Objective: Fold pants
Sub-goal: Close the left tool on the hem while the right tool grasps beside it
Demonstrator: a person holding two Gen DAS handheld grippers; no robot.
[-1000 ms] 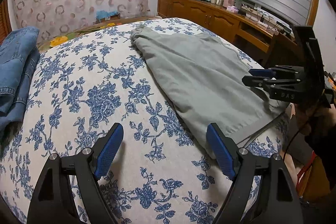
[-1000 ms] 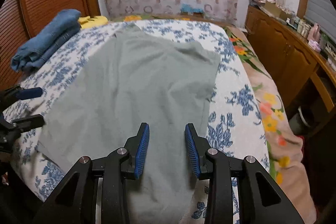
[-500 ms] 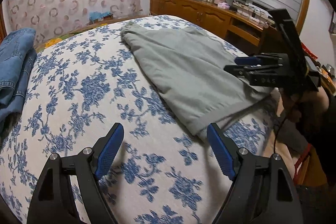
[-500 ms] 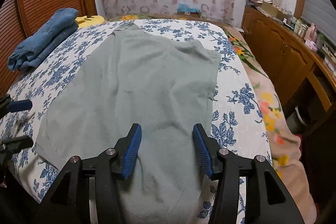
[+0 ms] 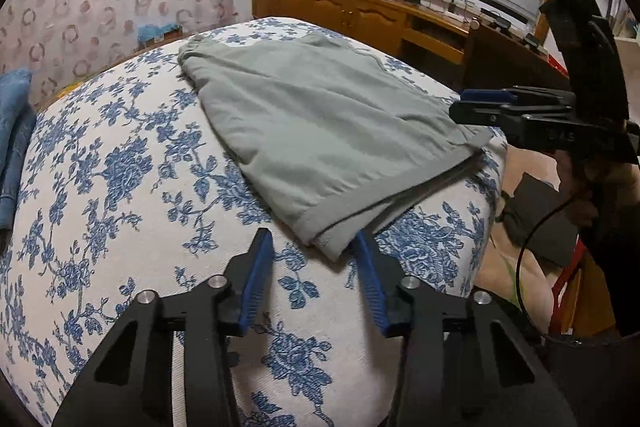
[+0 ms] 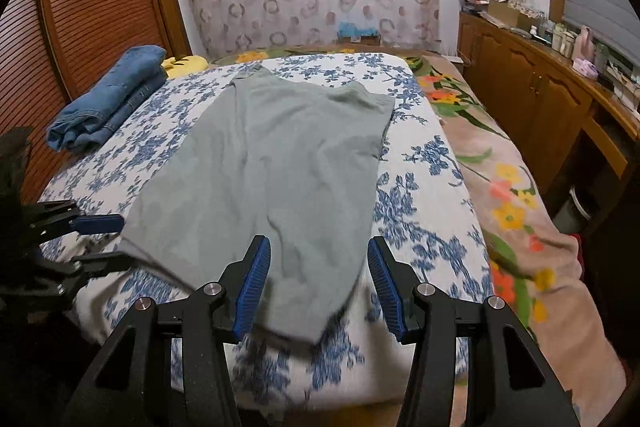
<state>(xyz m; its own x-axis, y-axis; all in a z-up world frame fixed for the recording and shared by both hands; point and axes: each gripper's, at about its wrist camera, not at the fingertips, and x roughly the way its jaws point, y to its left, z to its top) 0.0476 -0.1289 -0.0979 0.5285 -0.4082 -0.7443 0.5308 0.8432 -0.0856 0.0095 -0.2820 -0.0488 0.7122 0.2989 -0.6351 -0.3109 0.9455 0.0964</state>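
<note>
— Inspecting: grey pants [image 5: 320,131] lie flat on the bedspread [image 5: 120,187], hem corner between the left gripper [image 5: 316,255] jaws, just closing, not pinching.
— Right gripper [image 6: 320,267] gapes over the other corner. Soft, light; take the hems.

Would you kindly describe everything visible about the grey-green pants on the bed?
The grey-green pants look like soft, matte knit cloth, lying flat and lengthwise on the blue-flowered bedspread, waistband far, banded hem ends near. A faint ridge runs down the middle. The left gripper, whose jaws have just been closing, brackets one hem corner without visibly pinching it; the right gripper stands open over the other end. Nothing else touches them.
</note>
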